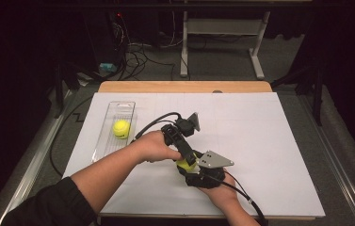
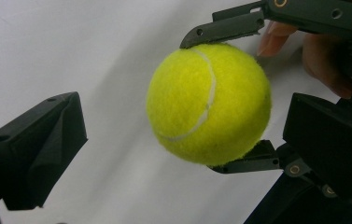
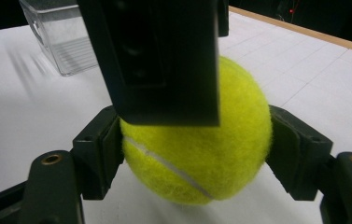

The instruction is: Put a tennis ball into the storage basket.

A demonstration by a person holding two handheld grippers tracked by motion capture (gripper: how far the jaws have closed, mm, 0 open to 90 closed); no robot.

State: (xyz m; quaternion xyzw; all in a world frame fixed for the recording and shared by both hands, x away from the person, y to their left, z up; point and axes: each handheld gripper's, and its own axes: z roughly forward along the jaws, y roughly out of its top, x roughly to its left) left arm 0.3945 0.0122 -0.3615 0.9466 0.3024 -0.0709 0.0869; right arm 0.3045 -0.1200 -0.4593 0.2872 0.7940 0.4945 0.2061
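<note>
Firmly between right tongs [image 3: 197,154]: tennis ball [image 3: 201,149]

On the worktop [image 1: 260,141], a tray [image 1: 114,109] is sitting at the left with one ball [image 1: 121,128] lying in it; another ball [image 1: 185,164] is sitting right of it, nearer the person, between the left tool [image 1: 188,157] and right tool [image 1: 191,165]

You'll find nothing to read here. The tennis ball [image 2: 208,103] clamped between the jaws shows its white seam and no brand mark on the faces turned to you. The second ball in the clear tray [image 1: 110,113], left of that held ball, is too small to show any print, and the tray and the white table sheet [image 1: 260,132] carry no lettering.
</note>
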